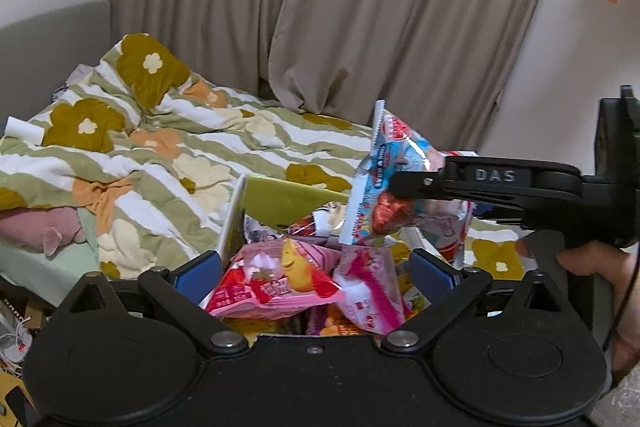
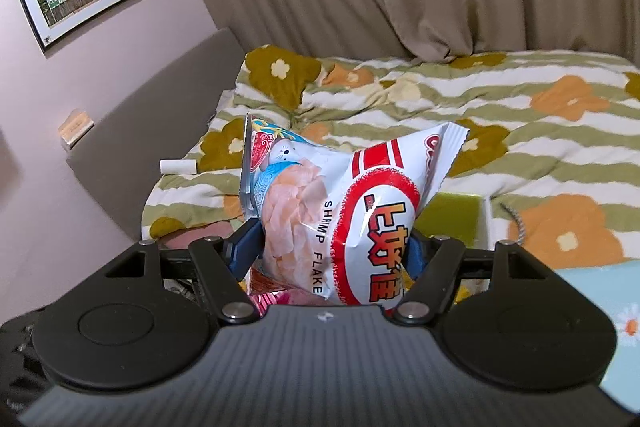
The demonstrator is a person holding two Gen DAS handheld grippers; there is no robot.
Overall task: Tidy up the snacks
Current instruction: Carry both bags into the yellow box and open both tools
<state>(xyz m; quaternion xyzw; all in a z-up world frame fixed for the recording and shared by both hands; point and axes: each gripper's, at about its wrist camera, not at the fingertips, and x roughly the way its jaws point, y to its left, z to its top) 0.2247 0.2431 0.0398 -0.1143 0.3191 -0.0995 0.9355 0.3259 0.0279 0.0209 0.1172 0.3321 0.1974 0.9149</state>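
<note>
shrimp flake bag | right claw clamped on it, above box; left claw spread wide, holding nothing

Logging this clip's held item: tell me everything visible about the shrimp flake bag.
The shrimp flake bag is a puffy, glossy plastic packet, white with a red oval logo, yellow Chinese characters, pale orange flakes, a small white seal on blue, and the words SHRIMP FLAKE. Its ends are crimped and serrated. It looks sealed and slightly crumpled. The right claw is shut on its lower part, the blue pads pressing both sides. It is held up, tilted, above the box of snacks, touching nothing else that shows.
</note>
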